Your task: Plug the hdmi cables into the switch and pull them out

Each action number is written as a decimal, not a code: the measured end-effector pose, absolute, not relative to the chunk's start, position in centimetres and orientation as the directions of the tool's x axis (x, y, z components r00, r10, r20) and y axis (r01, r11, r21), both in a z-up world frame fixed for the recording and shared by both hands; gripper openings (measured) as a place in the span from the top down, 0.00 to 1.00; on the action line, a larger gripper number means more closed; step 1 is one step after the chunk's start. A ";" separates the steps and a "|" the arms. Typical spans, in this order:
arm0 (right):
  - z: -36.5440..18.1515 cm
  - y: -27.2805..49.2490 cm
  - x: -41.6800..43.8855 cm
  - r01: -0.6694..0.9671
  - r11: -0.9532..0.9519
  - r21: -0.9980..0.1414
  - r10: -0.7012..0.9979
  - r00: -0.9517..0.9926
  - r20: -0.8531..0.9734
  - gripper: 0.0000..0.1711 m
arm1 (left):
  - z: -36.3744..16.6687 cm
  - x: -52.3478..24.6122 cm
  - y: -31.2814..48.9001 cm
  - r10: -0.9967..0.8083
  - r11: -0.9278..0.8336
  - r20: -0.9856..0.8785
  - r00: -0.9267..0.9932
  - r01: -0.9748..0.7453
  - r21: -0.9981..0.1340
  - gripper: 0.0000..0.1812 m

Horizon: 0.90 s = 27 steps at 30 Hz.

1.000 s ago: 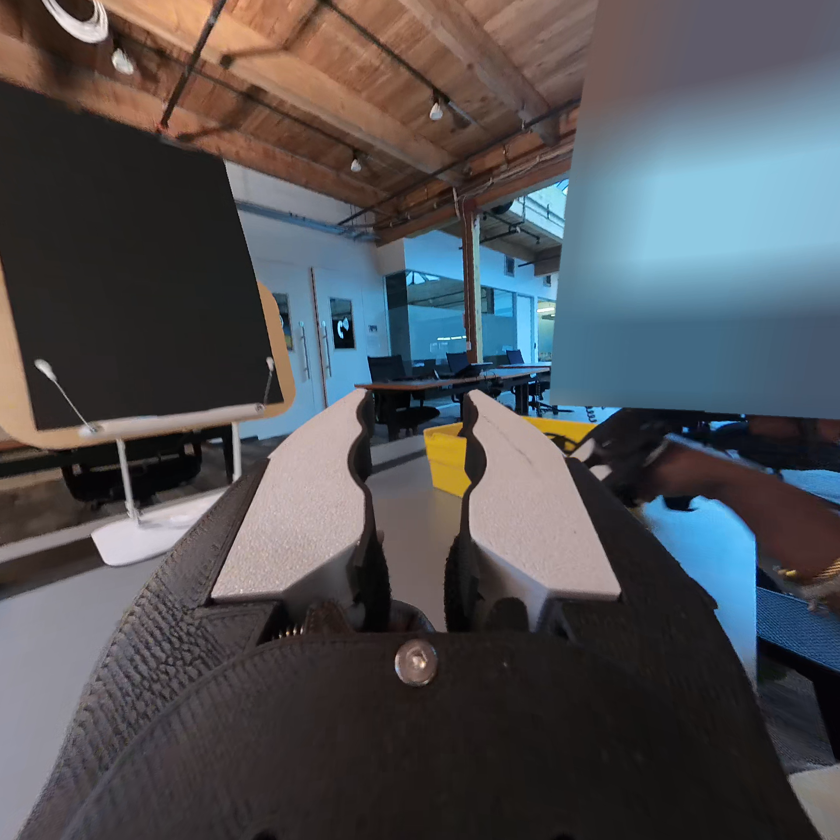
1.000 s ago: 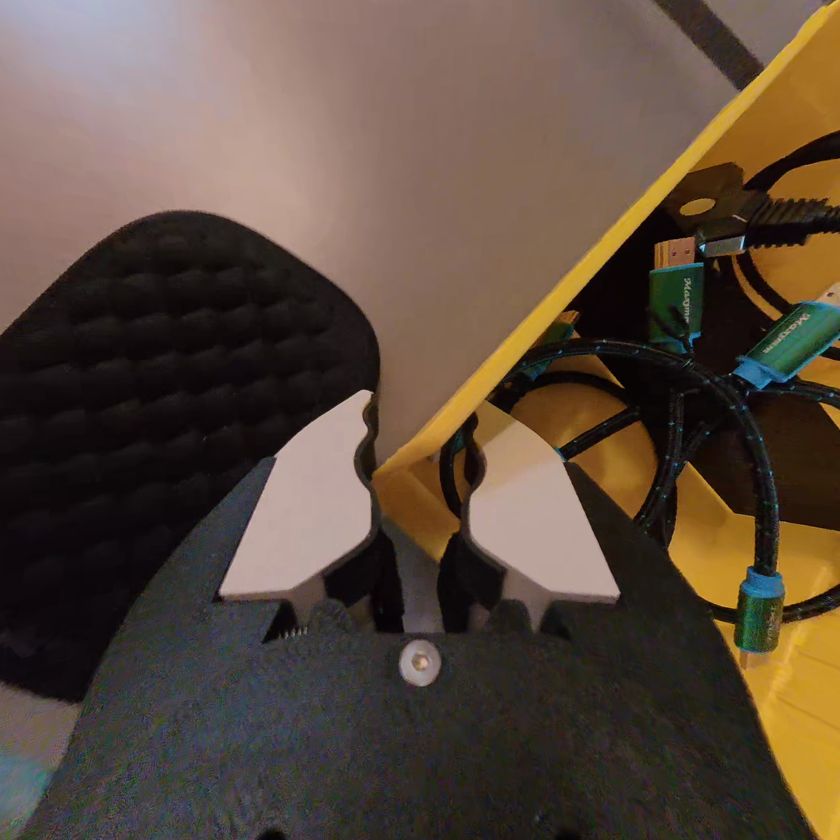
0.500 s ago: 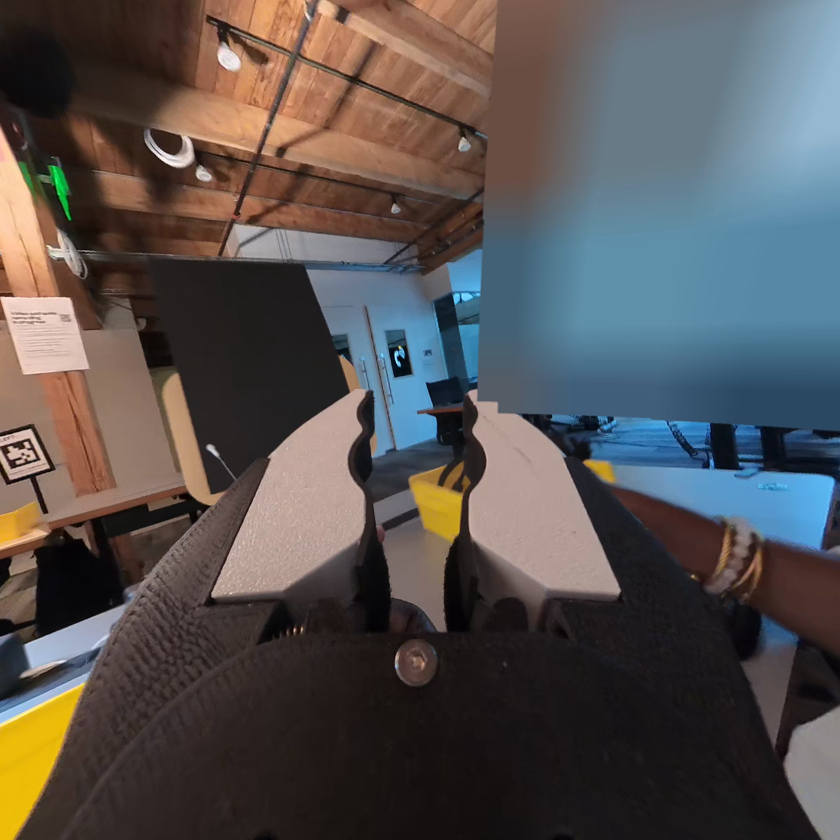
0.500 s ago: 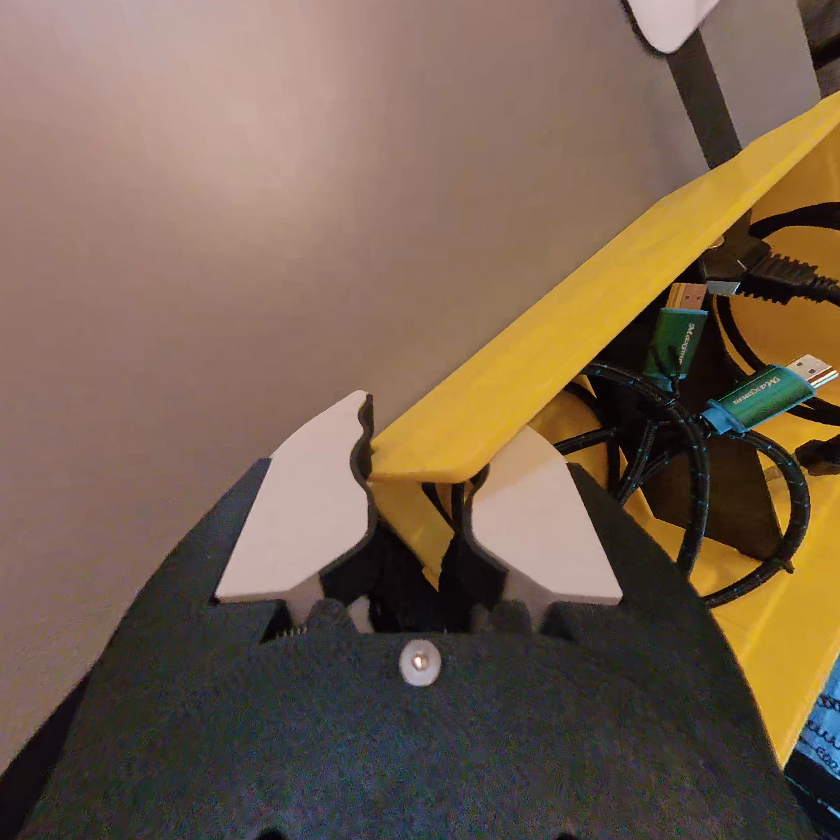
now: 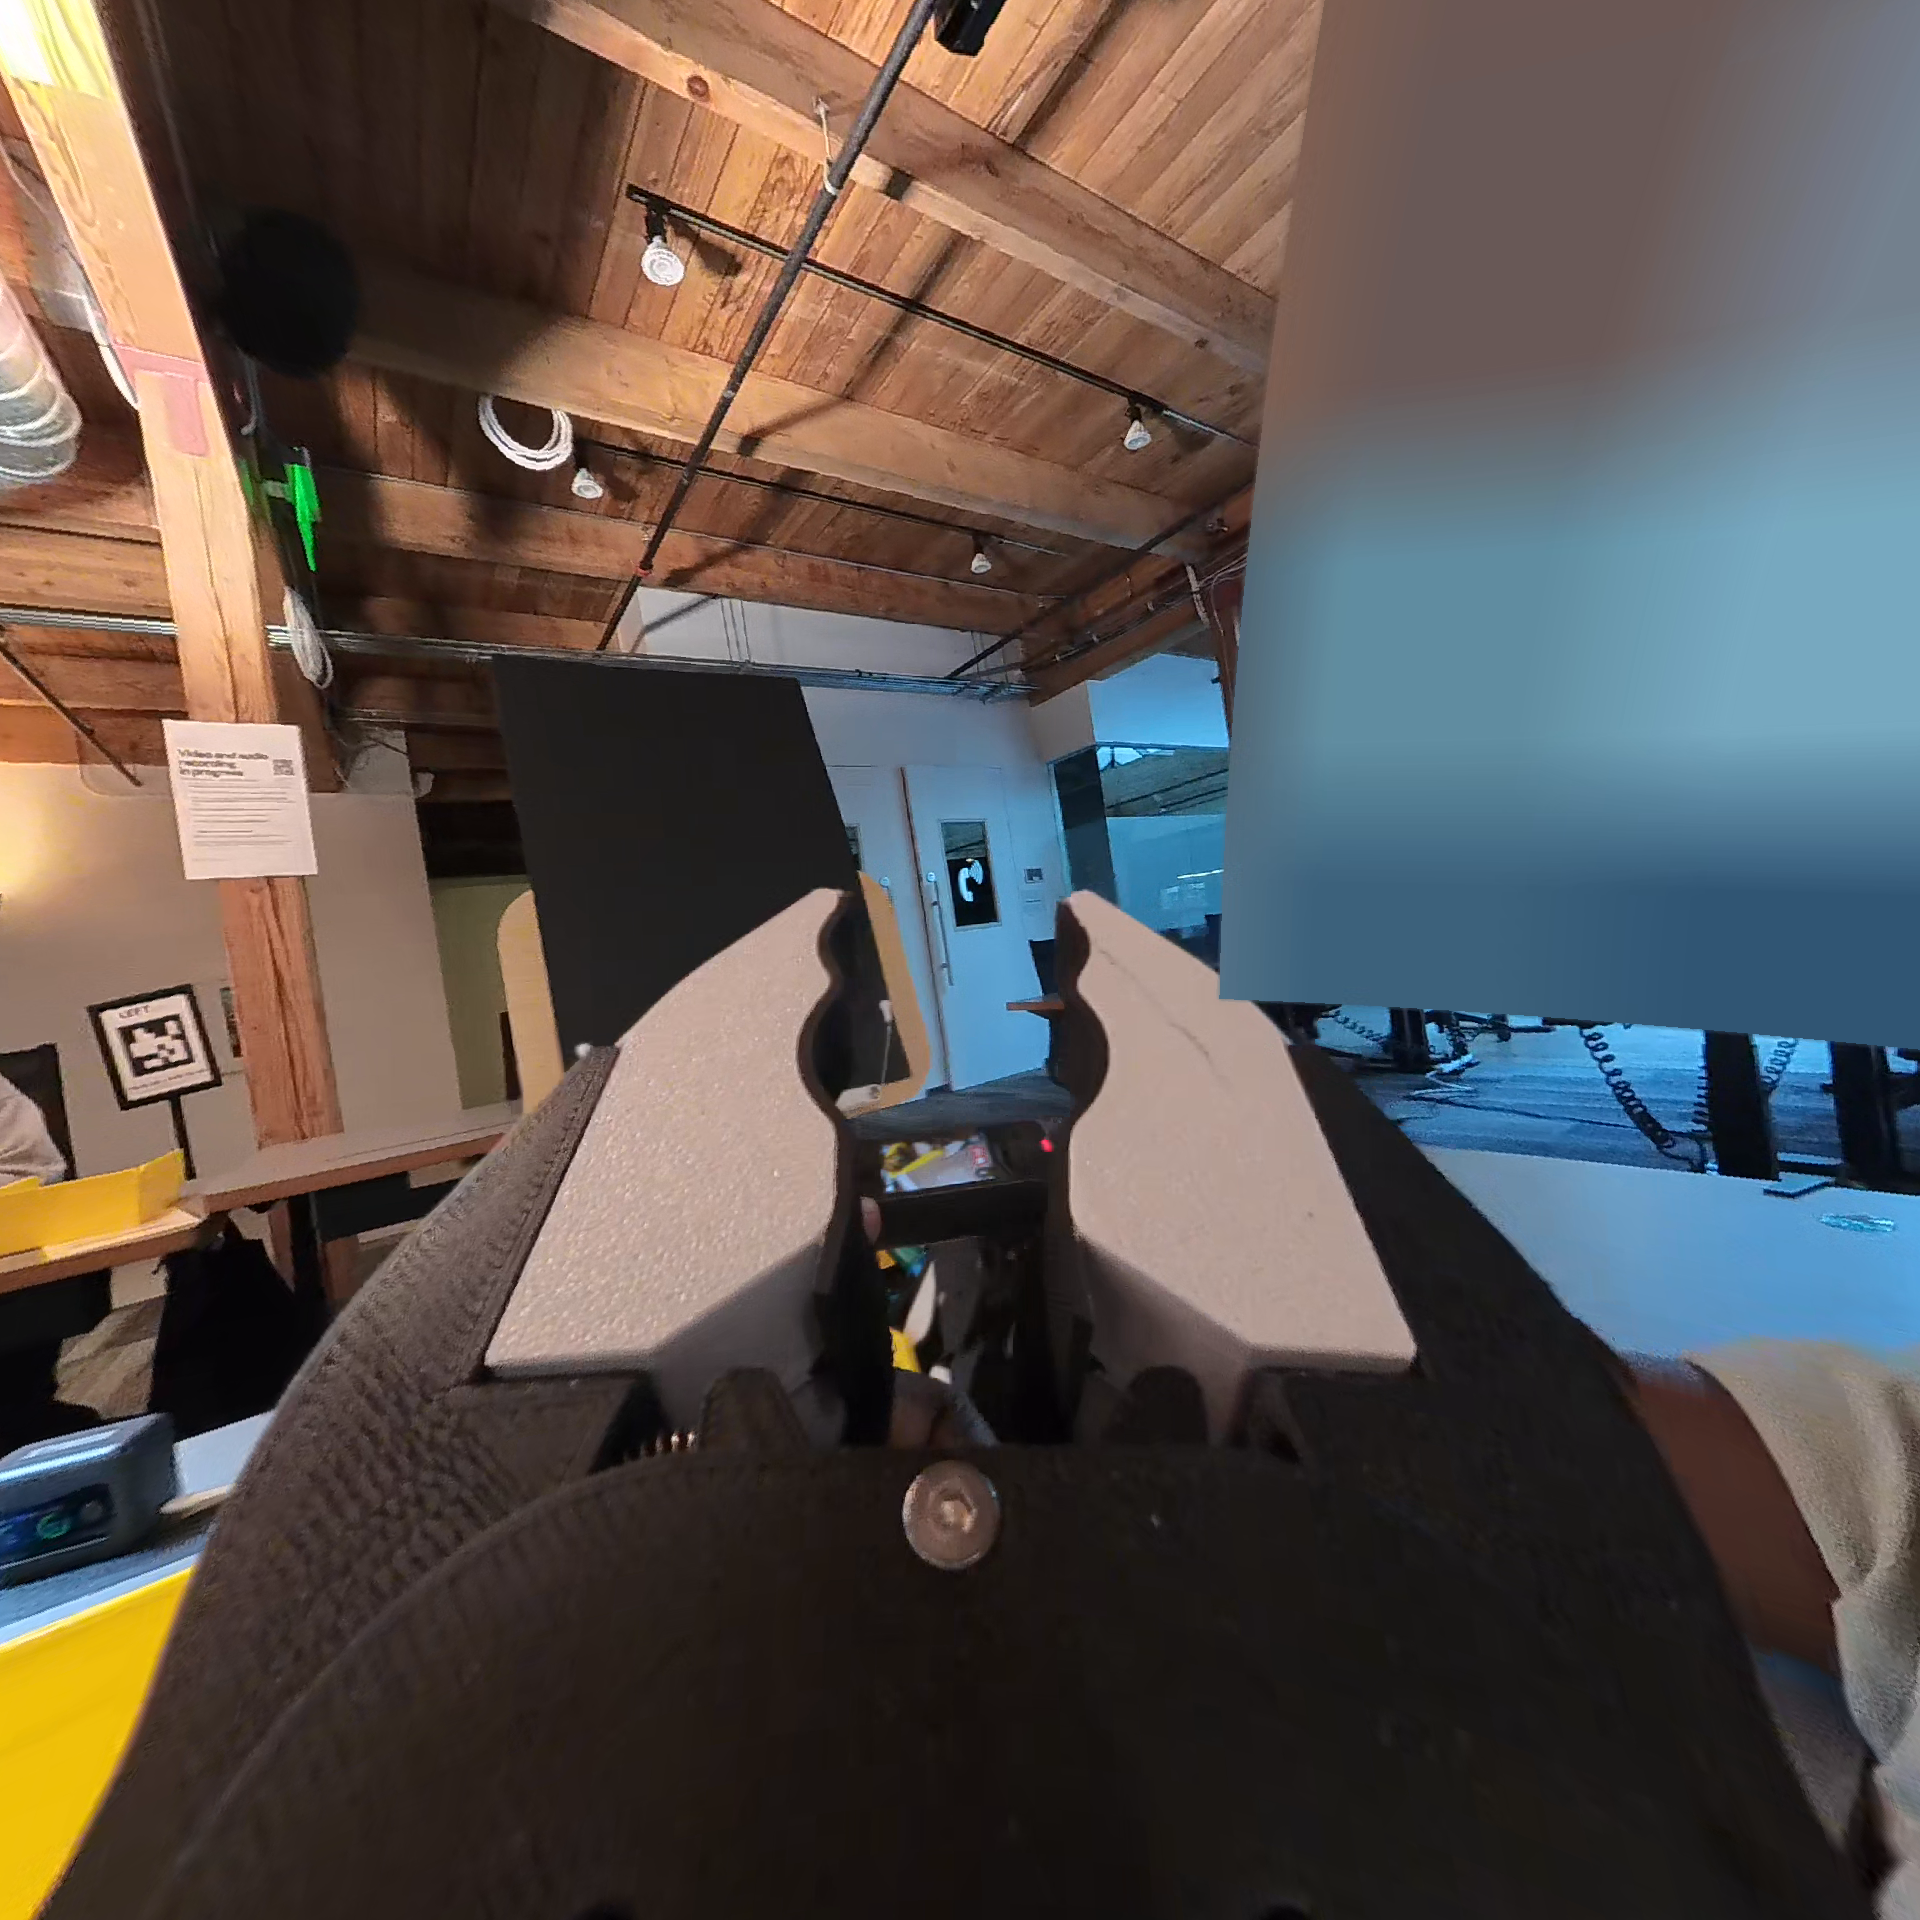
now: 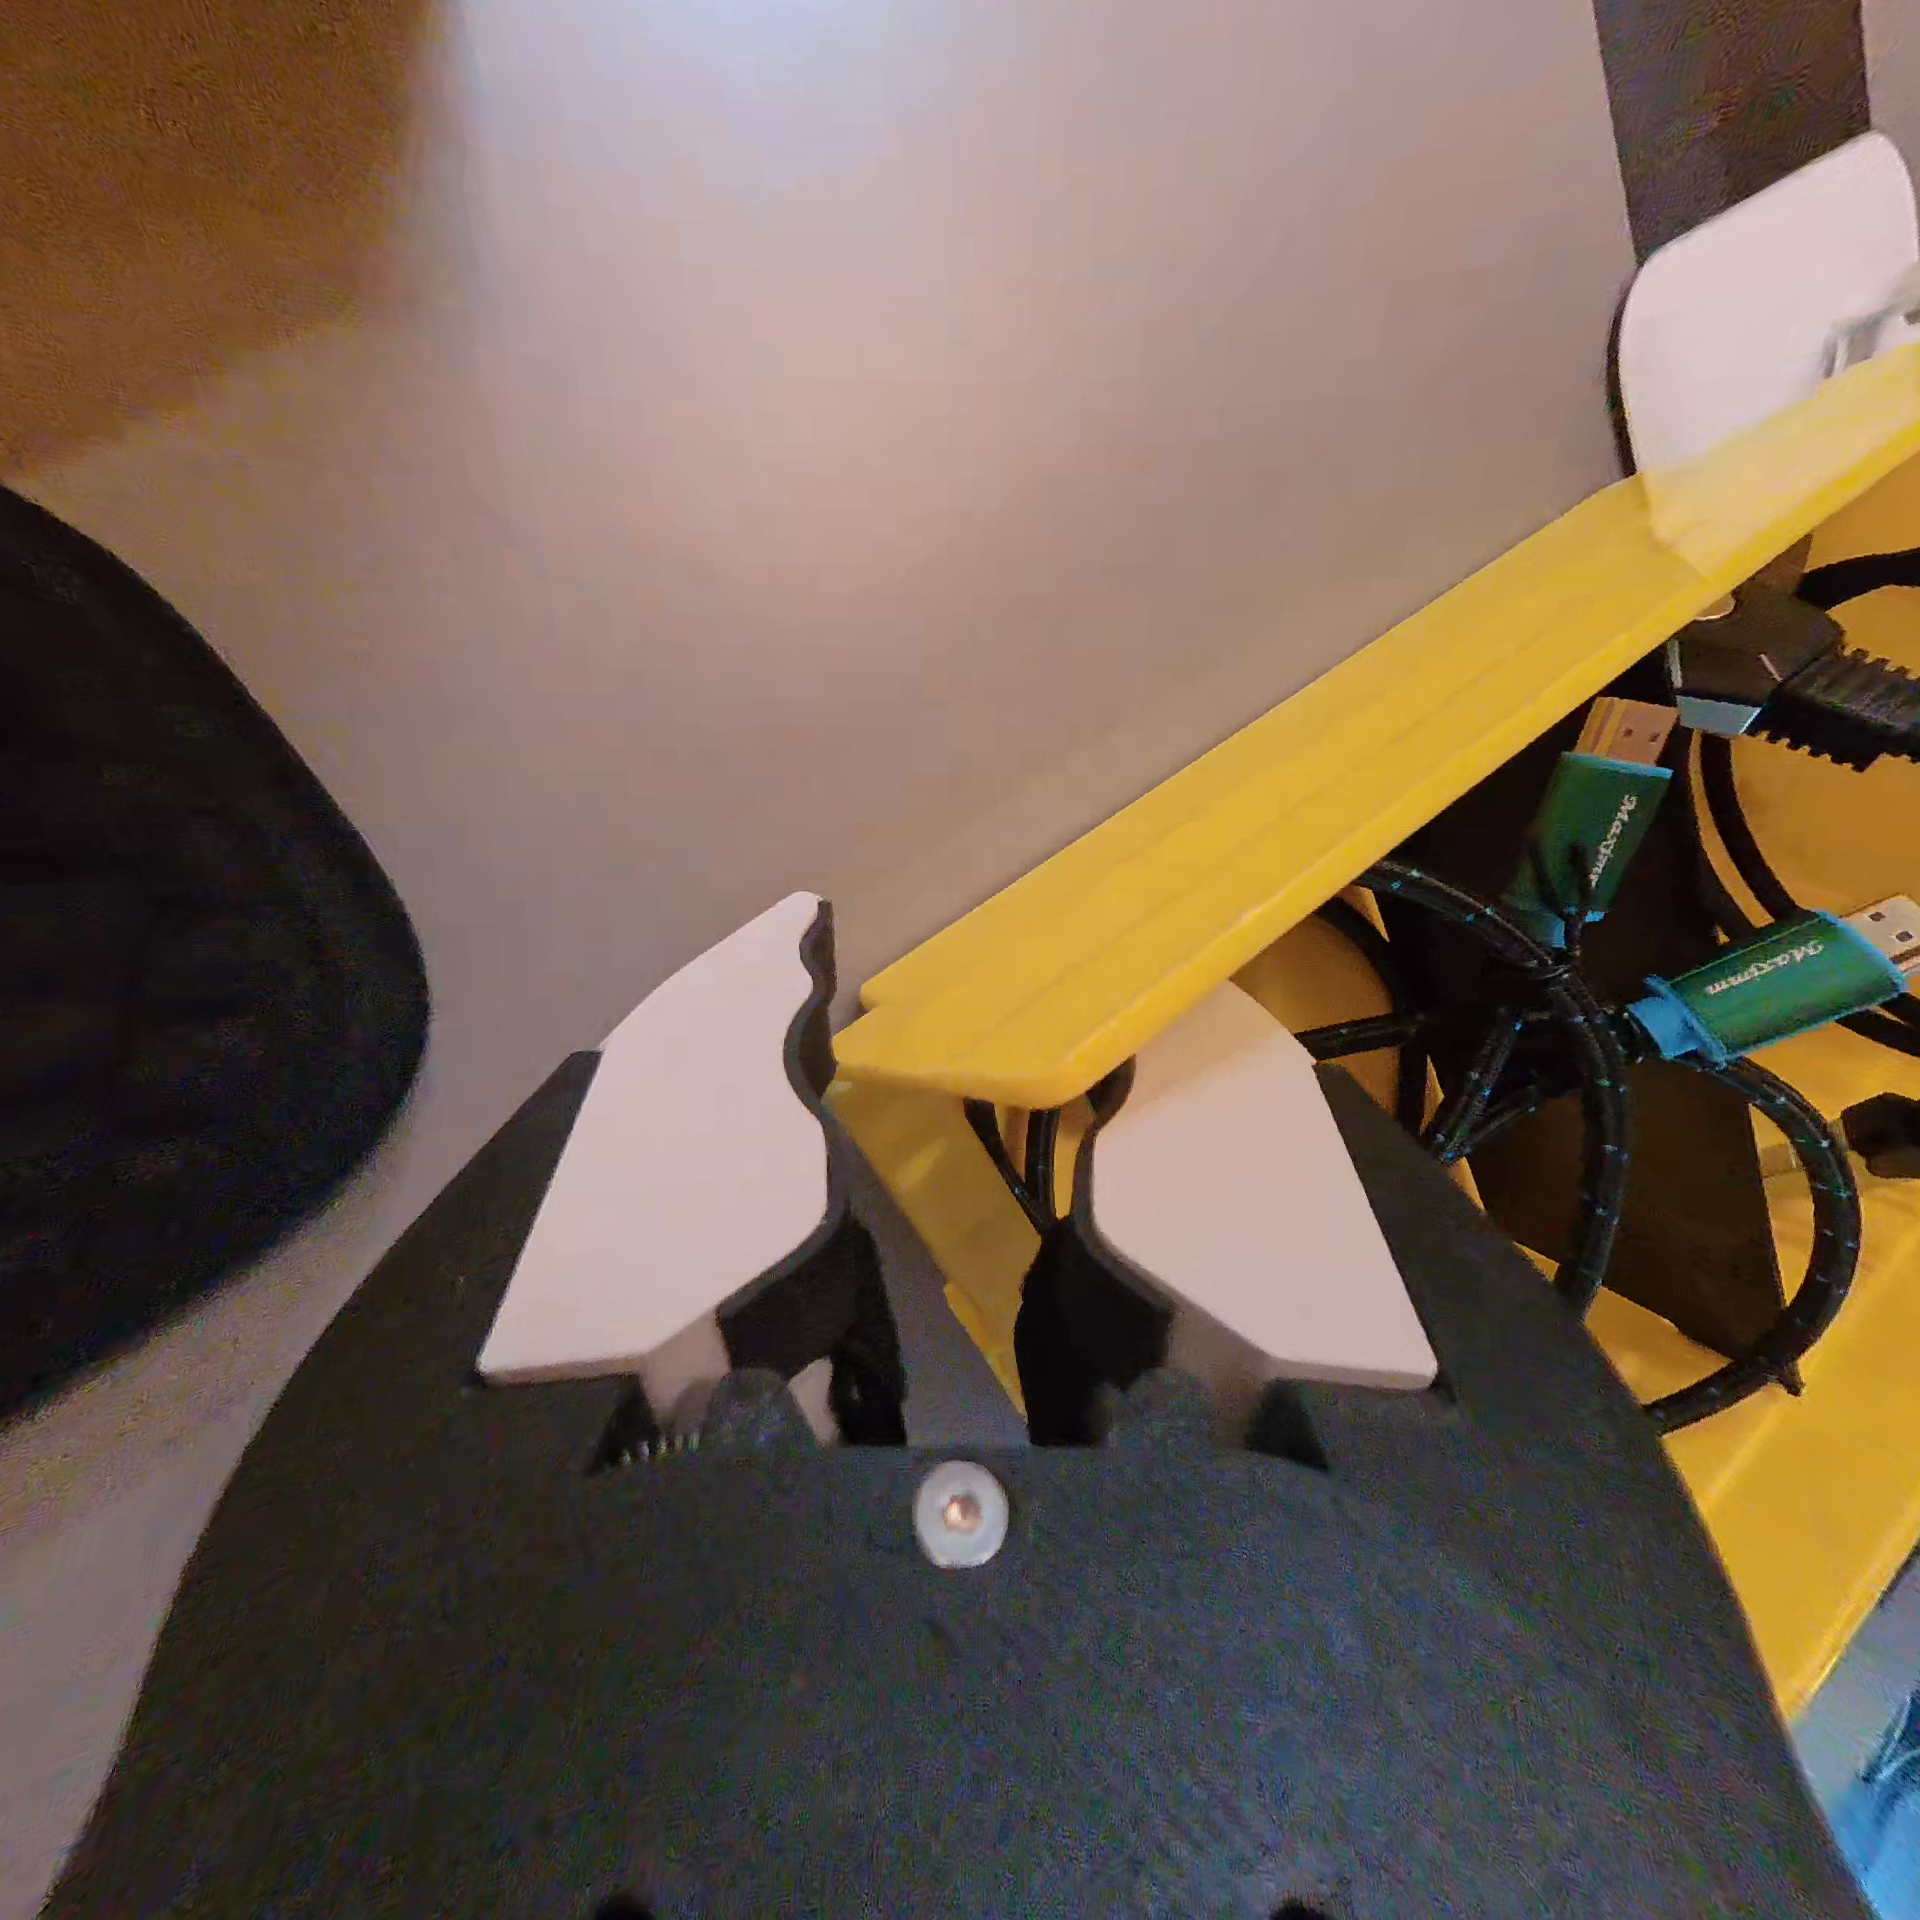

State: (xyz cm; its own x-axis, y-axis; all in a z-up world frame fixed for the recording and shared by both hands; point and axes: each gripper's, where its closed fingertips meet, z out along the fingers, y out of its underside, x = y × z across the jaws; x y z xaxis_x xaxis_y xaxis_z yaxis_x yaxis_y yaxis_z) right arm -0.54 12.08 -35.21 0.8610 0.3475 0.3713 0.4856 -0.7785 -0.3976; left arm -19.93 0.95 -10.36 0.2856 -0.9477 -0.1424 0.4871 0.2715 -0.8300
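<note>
The right gripper point(image 6: 951, 1023) has its jaws spread, straddling the corner of a yellow bin point(image 6: 1299, 831): the bin's flat rim runs from between the fingertips away to the upper right, with the left finger outside the wall and the right finger inside, under the rim. Braided black HDMI cables point(image 6: 1600, 1101) lie coiled in the bin just right of the right finger, and a loop of them passes between the jaws close to the right finger's inner face; whether it touches cannot be told. Two green-shelled plugs point(image 6: 1766, 997) rest on the coils farther right, and a black plug point(image 6: 1787, 686) lies beyond them near the rim. Left of the jaws, on the grey table point(image 6: 831, 416), sits a black padded case point(image 6: 177, 997).

The left gripper point(image 5: 951, 966) is raised and points out across the room, its jaws parted and holding nothing. Through the gap shows a small black device with a lit screen point(image 5: 951, 1169); a black board on a stand point(image 5: 675, 862) stands beyond the left finger. The switch cannot be made out
</note>
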 end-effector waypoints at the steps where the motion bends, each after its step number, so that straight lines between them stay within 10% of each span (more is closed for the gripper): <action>1: -35.2 13.1 -1.6 0.499 -0.769 -0.400 0.365 0.856 0.367 0.73 | -10.3 -20.2 1.1 -0.942 0.284 -0.148 0.302 0.480 -0.830 0.80; 13: -28.0 17.5 -13.1 0.252 -0.401 -0.881 0.526 0.851 0.004 0.51 | -13.7 -29.5 9.7 -0.671 0.392 -0.240 0.701 0.061 -0.918 0.76; 22: -26.5 8.0 -22.3 -0.170 -0.331 -0.928 0.670 0.650 -0.358 0.35 | -31.8 -43.2 20.1 -0.320 -0.320 -0.145 0.936 -0.251 -0.913 0.56; 27: -30.1 6.0 -27.8 0.020 -0.381 -0.924 0.731 0.619 -0.288 0.31 | -32.9 -41.1 19.4 -0.448 -0.308 -0.020 0.894 -0.176 -0.935 0.87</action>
State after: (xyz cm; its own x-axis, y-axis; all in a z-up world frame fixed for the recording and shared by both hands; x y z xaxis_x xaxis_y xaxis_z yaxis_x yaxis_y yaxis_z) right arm -27.85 6.02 -30.10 0.6186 0.7309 -0.2884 0.0195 -0.3812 -0.9243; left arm -41.08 19.40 -32.88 0.8938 -0.4481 -0.0203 -0.1757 -0.3080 -0.9350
